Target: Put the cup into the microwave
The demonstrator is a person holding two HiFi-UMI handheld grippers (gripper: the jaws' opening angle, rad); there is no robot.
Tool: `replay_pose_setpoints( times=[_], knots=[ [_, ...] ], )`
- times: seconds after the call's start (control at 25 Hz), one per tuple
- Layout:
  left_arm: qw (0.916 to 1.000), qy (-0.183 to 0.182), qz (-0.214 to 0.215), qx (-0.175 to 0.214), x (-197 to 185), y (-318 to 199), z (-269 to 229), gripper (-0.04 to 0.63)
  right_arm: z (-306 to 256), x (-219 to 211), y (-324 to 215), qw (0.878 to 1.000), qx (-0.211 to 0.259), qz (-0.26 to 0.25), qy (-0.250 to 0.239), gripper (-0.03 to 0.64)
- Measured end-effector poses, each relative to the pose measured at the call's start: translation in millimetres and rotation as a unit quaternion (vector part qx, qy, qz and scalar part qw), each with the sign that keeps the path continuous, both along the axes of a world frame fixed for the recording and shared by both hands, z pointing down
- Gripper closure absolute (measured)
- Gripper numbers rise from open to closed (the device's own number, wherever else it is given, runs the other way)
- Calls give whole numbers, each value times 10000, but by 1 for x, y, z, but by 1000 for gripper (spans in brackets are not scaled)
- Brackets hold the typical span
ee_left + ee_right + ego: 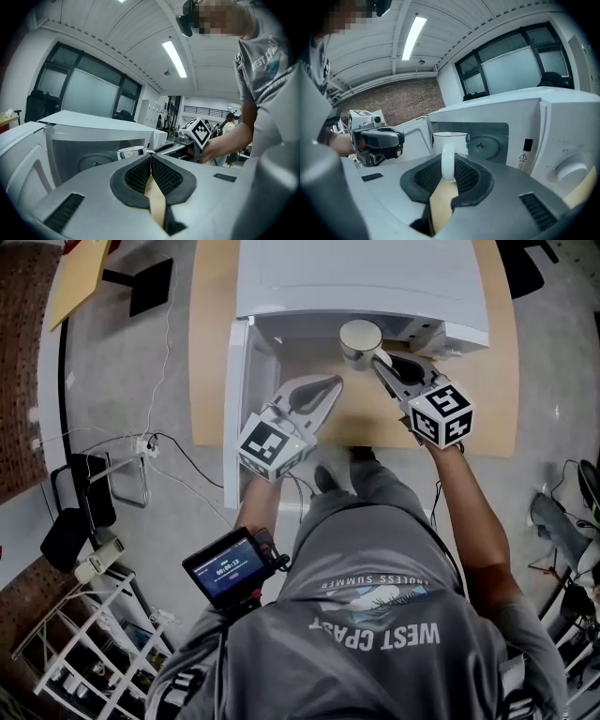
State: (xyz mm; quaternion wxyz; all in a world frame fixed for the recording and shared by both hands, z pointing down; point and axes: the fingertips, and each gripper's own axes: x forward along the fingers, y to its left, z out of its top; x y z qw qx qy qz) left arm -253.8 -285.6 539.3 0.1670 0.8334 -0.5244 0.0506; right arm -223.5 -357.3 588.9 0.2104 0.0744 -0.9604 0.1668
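Cup: white, handle pinched in my right claw so it rides upright, at the open microwave mouth. Left claw: clenched, empty, beside the door, likely leaving the opening free.

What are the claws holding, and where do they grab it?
The right claw pinches the white cup by its handle. The left claw is shut and holds nothing.

One microwave stands at twelve o'clock on one wooden table, with one white cup at its mouth. There are two grippers (one per hand): the left gripper and the right gripper. One small screen shows at seven o'clock and one white wire rack at eight.
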Motion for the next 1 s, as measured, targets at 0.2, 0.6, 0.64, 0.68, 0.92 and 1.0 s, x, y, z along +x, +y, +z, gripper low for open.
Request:
replay_pose_setpoints(
  times=[0.2, 0.6, 0.64, 0.68, 0.92, 1.0],
  knots=[
    [9999, -28, -100, -122, -7, -13, 30, 572, 31, -9, -16, 10000, -21, 8, 4, 549],
    [9987, 80, -401, -292, -16, -48, 42, 572, 37, -29, -58, 9995, -41, 305, -71, 549],
    [9986, 83, -405, -321, -17, -48, 46, 572, 41, -34, -61, 9993, -22, 355, -105, 549],
    [9985, 89, -408, -348, -18, -47, 52, 572, 45, -38, -63, 9991, 0, 408, -137, 549],
    [9978, 167, -486, -428, -32, -28, 49, 572, 41, -69, -61, 9975, 241, 604, -279, 549],
    [9976, 196, -508, -427, -41, -24, 29, 572, 20, -80, -61, 9965, 360, 669, -334, 549]
  ],
)
